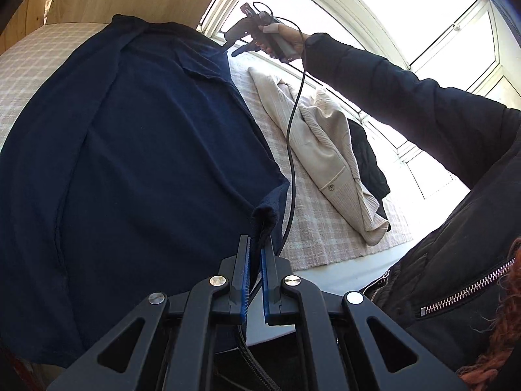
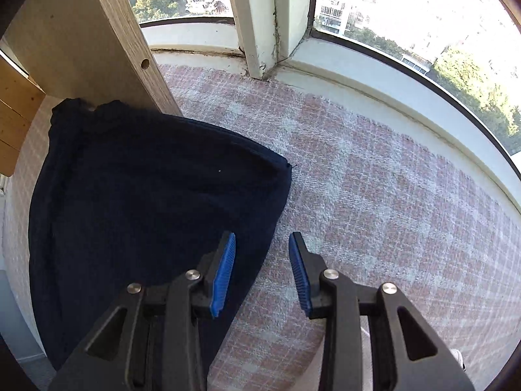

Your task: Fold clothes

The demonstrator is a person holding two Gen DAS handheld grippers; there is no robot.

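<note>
Left wrist view gives me what the other camera misses: my left gripper (image 1: 256, 244) with its blue pads pressed together on a sleeve cuff of the navy garment (image 1: 136, 163), which lies spread over the checked cloth (image 1: 325, 228) and fills most of the frame. Past it lies a cream knit cardigan (image 1: 325, 150) with a black garment (image 1: 368, 159) tucked behind it, so I count three pieces of clothing here. Farthest off, a hand (image 1: 280, 39) in a black sleeve (image 1: 407, 97) holds the right gripper (image 1: 239, 47) over the navy garment's far corner, its cable (image 1: 293, 130) trailing back toward me. A zipped black jacket (image 1: 456, 293) sits at the right edge.

The right wrist view shows only one garment. Nearest are the two blue pads (image 2: 224, 273), spread apart with nothing between them; one hangs over the navy fabric's edge, the other over the bare checked cloth. I cannot tell whether either touches. Beyond are a wooden panel (image 2: 107, 39) at the garment's far end, the window sill (image 2: 358, 75) and buildings (image 2: 342, 3) outside.
</note>
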